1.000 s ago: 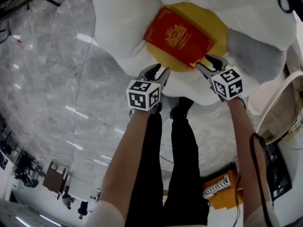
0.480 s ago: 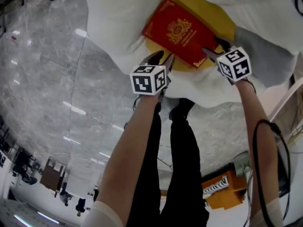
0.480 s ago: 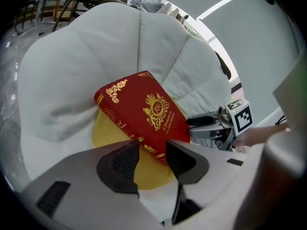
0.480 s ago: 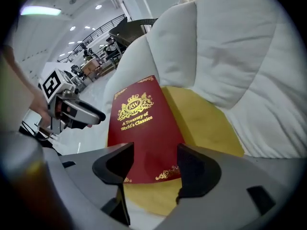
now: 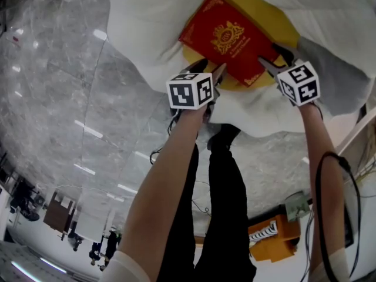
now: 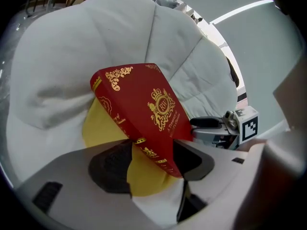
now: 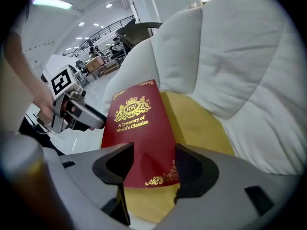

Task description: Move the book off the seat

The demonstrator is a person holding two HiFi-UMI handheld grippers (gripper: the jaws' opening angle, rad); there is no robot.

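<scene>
A red book [image 5: 229,37] with gold print lies on the yellow seat centre [image 5: 267,7] of a white flower-shaped chair [image 5: 147,22]. My left gripper [image 5: 212,72] is at the book's near left corner. In the left gripper view the spine corner of the book [image 6: 153,109] sits between the jaws of the left gripper [image 6: 151,157], which are opening, pads off it. My right gripper [image 5: 275,56] is at the near right corner. There the book [image 7: 139,128] lies between the opening jaws of the right gripper [image 7: 151,164], not pressed.
Grey marble floor [image 5: 59,98] spreads to the left of the chair. The person's dark-trousered legs [image 5: 217,204] stand just before it. A grey cushion part [image 5: 343,84] is at the right, an orange object [image 5: 270,234] lies on the floor, and a wicker chair [image 7: 139,30] stands behind.
Both grippers have moved forward to the book's near corners, and their jaws have spread wider around it. The book has stayed on the yellow seat.
</scene>
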